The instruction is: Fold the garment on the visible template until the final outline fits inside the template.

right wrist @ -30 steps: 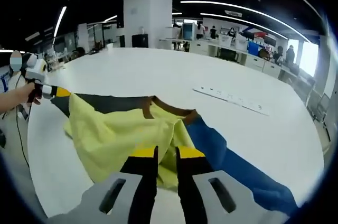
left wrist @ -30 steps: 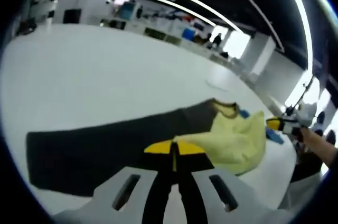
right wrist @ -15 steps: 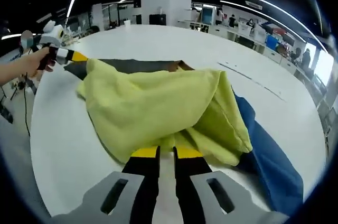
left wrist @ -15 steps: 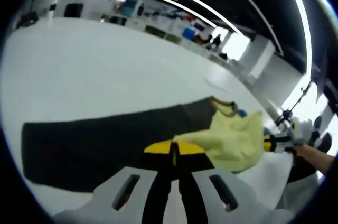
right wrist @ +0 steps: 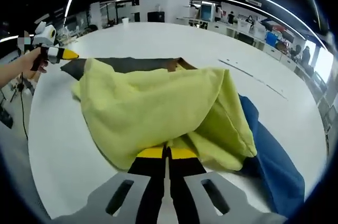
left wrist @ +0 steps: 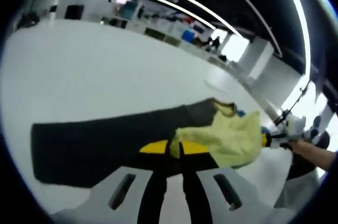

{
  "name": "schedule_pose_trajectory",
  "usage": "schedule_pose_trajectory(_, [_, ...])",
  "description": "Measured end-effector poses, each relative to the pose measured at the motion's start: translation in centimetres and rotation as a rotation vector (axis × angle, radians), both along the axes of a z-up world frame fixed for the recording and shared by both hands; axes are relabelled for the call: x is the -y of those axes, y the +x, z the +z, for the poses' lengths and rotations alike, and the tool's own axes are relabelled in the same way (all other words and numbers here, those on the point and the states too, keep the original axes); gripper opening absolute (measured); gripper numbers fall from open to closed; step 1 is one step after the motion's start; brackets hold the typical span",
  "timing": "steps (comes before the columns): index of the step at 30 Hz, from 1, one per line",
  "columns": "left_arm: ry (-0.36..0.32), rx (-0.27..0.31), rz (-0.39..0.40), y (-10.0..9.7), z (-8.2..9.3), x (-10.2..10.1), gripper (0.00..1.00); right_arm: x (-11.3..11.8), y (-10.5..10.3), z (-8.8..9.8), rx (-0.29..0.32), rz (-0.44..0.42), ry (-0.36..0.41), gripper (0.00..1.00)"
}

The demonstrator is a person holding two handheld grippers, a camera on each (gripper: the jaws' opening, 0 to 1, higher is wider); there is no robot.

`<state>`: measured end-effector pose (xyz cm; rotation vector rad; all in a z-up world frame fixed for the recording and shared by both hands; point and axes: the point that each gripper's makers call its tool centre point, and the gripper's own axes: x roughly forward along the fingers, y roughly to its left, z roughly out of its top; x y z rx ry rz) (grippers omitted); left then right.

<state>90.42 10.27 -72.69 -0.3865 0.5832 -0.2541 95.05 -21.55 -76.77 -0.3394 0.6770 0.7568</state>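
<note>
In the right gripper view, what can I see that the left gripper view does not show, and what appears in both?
The right gripper view adds the long blue part running out beside the yellow garment, and the left gripper near the dark template. The left gripper view adds the template's full length and the right gripper at the garment's far edge. Both share the garment, the template and the white table.
</note>
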Motion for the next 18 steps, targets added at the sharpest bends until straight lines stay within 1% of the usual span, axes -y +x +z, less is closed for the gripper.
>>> schedule_pose_trajectory(2, [0.003,-0.014,-0.015,-0.2,-0.6,0.3,0.1,0.1,-0.1,0.3,0.004,-0.005,0.004,0.02])
schedule_pose_trajectory(3, [0.01,-0.026,-0.027,-0.3,-1.1,0.5,0.1,0.1,-0.1,0.5,0.006,-0.005,0.005,0.01])
schedule_pose_trajectory(7, [0.048,-0.043,-0.05,-0.2,-2.2,1.0,0.09,0.6,-0.6,1.4,0.02,0.0,0.008,0.01])
schedule_pose_trajectory(8, [0.047,-0.044,-0.053,-0.1,-2.4,1.1,0.09,0.8,-0.7,1.6,0.023,0.0,0.005,0.01])
schedule_pose_trajectory(11, [0.033,-0.056,-0.054,0.4,-2.8,1.4,0.08,1.3,-1.0,1.9,0.029,-0.001,0.001,0.01])
schedule_pose_trajectory(13, [0.045,-0.061,-0.065,0.5,-3.0,1.8,0.09,1.4,-1.0,2.0,0.029,-0.004,0.003,0.01])
schedule_pose_trajectory(16, [0.069,-0.063,-0.071,1.0,-3.2,1.8,0.09,1.5,-1.1,2.0,0.027,-0.006,0.002,0.01])
schedule_pose_trajectory(18, [0.07,-0.067,-0.073,1.2,-3.3,1.9,0.05,1.7,-1.1,1.8,0.023,-0.011,0.003,0.01])
